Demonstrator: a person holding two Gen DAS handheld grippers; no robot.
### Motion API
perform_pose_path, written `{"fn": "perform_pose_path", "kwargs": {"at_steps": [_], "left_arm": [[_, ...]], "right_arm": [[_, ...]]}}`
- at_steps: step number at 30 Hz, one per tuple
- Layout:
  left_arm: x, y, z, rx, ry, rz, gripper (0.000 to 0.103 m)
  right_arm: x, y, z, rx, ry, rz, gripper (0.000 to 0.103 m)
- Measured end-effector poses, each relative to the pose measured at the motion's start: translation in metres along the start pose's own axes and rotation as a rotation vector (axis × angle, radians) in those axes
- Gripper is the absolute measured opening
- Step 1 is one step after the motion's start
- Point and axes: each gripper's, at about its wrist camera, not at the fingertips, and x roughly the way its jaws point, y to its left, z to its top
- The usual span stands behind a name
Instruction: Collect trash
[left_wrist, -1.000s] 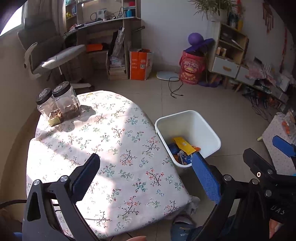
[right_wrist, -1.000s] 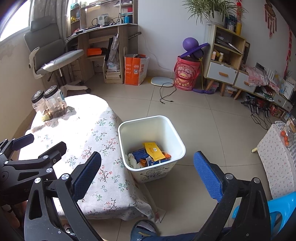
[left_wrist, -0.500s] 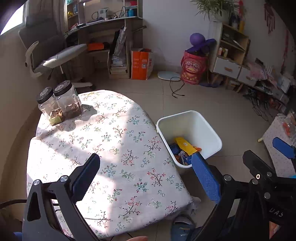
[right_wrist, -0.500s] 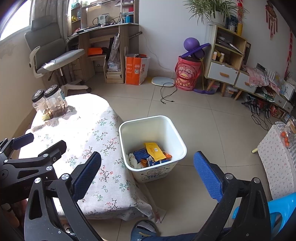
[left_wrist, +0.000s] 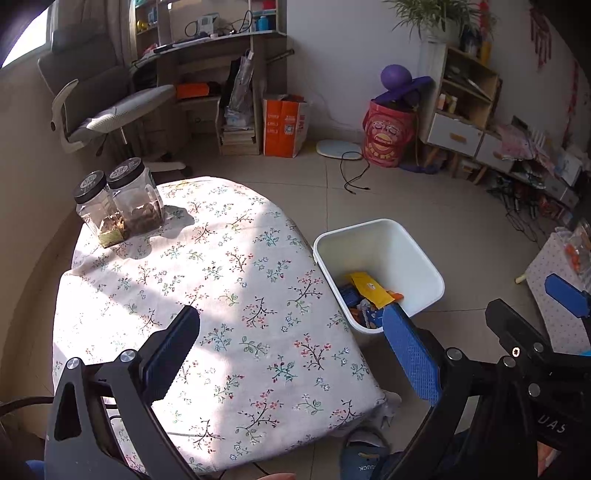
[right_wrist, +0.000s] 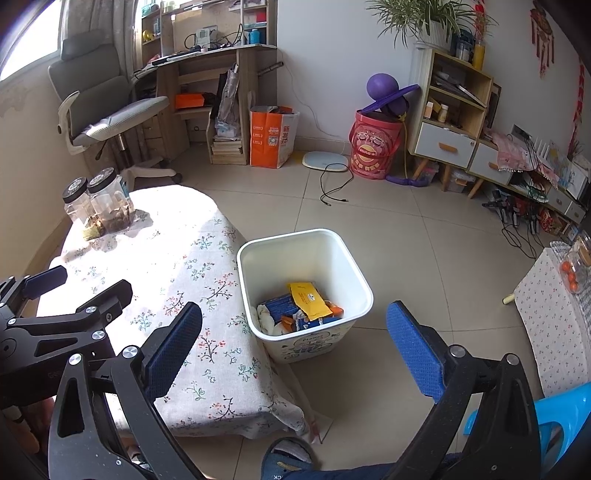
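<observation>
Both tongs gape wide with nothing between the blue pads; left tongs (left_wrist: 288, 332) hang over the near half of the counter (left_wrist: 229, 295), right tongs (right_wrist: 293, 323) hang just off the counter's right edge, above the floor (right_wrist: 424, 240) by the bin; right tongs also show at the right border of the left wrist view (left_wrist: 554, 295), left tongs at the left border of the right wrist view (right_wrist: 55, 291); counter wears a white floral cloth, sunlit across the middle; no loose trash shows on it; white bin (right_wrist: 332, 258) stands on the floor just beside the counter's right edge, upright, open top; trash (right_wrist: 303, 306) sits at the bin bottom: yellow packet (right_wrist: 308, 295) on top, tilted, blue wrappers (right_wrist: 279, 304) under it, an orange bit at its right, something white at the left side; same trash seen from the left wrist (left_wrist: 369, 291), partly hidden behind the right pad of the left tongs; two clear jars (left_wrist: 118, 206) with black lids stand touching each other at the counter's far left corner, brownish contents low inside, contents unclear; blue shoe toe (right_wrist: 288, 458) shows at the bottom edge near the counter's near right corner; blue plastic chair (right_wrist: 561, 413) at the lower right; office chair (right_wrist: 107, 110) and desk (right_wrist: 207, 74) against the far wall.
</observation>
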Motion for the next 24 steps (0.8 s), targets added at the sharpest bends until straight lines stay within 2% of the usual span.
{"fn": "perform_pose_path", "kwargs": {"at_steps": [24], "left_arm": [[-0.0006,-0.0050,0.0003,-0.010,0.006,0.015,0.096]], "right_arm": [[0.0016,0.0015,0.0029,0.006,0.005,0.010,0.096]]}}
